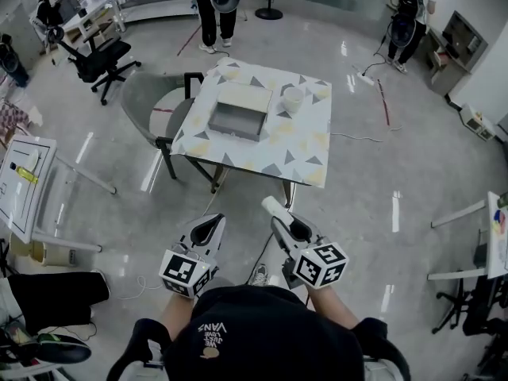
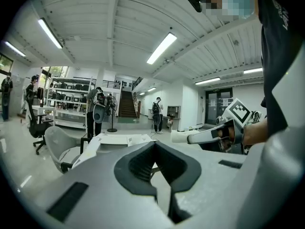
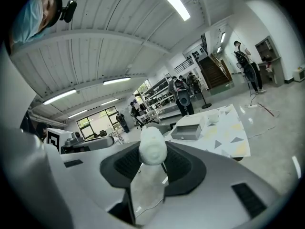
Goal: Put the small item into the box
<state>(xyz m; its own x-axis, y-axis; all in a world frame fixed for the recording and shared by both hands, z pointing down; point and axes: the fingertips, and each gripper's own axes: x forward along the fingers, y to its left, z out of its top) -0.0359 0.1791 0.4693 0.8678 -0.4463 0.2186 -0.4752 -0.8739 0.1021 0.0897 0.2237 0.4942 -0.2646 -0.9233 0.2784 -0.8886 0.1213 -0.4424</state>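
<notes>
The small item [image 1: 272, 207] is a short white roll, cylindrical and soft-looking with a slightly fuzzy surface. It sits crosswise in the tip of the right gripper [image 1: 278, 215], off the table [image 1: 305, 163] and short of its near edge, over the shiny floor. On the table, the open grey box [image 1: 233, 125] lies left of centre, its pale lid just behind it. A white cup-like thing [image 1: 293, 99] stands to the box's right, apart from it. A grey chair [image 1: 148, 100] is drawn up at the table's left side. Nearer the person, the left gripper [image 1: 212, 227] is held before the table's near edge, aimed toward the table and only slightly downward. Its jaws are drawn together with nothing between them, and its marker cube [image 1: 184, 271] sits at the hand end. Just to its right, well apart from the table top, the right gripper lies roughly parallel and also points toward the table at a shallow downward tilt. Its jaws are clamped on the white roll, which stands up out of the dark pads in the right gripper view.
</notes>
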